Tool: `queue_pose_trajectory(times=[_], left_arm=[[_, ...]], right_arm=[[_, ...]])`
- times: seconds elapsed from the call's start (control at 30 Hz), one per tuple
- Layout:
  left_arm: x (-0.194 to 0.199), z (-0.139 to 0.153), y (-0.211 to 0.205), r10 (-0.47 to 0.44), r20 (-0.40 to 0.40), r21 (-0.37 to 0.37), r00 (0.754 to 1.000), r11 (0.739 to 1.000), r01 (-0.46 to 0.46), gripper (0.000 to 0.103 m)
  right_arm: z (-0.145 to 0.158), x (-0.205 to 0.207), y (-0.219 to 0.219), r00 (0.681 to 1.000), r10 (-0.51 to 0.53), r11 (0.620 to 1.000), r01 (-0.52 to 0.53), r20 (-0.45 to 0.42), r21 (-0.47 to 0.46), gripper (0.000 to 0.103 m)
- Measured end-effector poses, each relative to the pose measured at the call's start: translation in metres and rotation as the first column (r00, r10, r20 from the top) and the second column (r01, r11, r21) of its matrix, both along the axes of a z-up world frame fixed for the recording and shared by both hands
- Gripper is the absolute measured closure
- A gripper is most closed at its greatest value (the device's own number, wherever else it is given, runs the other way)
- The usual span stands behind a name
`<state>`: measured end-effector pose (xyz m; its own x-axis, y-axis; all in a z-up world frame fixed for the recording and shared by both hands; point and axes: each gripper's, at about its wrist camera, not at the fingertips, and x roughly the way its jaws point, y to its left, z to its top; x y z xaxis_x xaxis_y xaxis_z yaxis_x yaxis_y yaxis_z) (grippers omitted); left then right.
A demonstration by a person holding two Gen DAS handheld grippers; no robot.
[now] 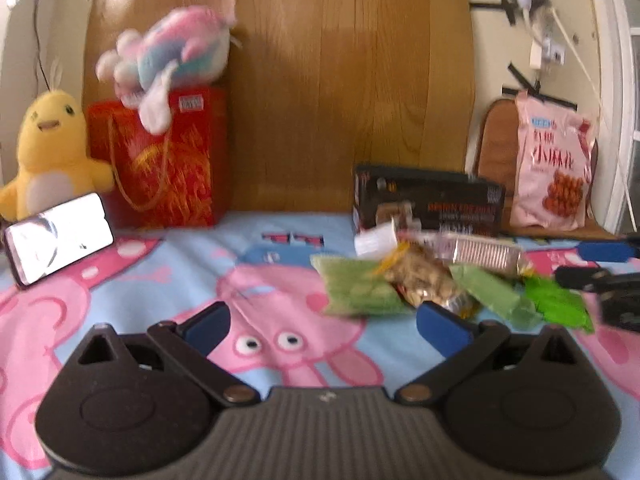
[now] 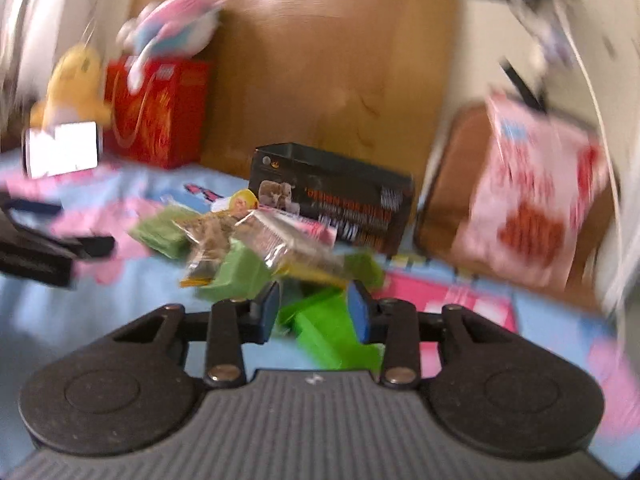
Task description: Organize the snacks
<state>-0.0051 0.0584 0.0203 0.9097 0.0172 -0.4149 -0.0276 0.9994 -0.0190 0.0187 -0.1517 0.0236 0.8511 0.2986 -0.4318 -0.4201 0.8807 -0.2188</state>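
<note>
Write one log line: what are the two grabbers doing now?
left gripper: open, empty | right gripper: shut on bright green packet | snack pile: on bedsheet
</note>
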Motion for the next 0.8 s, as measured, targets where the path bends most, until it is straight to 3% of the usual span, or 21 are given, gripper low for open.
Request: queue_pose_trajectory(times=[0.13,0.3,0.5,0.67,0.8], left_arm=[[-0.003,0.001,-0.002,-0.015,0.026,0.009,1.0,1.0,0.015,0.0],[-0.008,-0.003,0.003,-0.008,0.02,-0.03,1.0,1.0,0.009,0.0],[-0.011,-0.005,0.004,-0.01,0.027,-0.036,1.0,0.999,0.011,0.0],[-0.01,-0.005,0.005,-0.006,0.022,-0.048,1.0,0.999,0.007,0.0],[-0.01,-0.005,0.005,-0.007,0.02,-0.051,1.0,0.999,0.008,0.0]], right_arm=[[-0.017,0.024,0.016,0.996,0.082,0.966,-0.07,0.037,-0.249,0.063],[-0.028,0.032,0.03,0.975,0.206,0.889,-0.148,0.089,-0.433,0.062],[-0.044,0.045,0.049,0.947,0.288,0.799,-0.156,0.142,-0.58,0.06],[-0.049,0.043,0.047,0.921,0.353,0.755,-0.175,0.167,-0.631,0.062],[-0.045,0.036,0.043,0.918,0.365,0.763,-0.201,0.154,-0.615,0.062]])
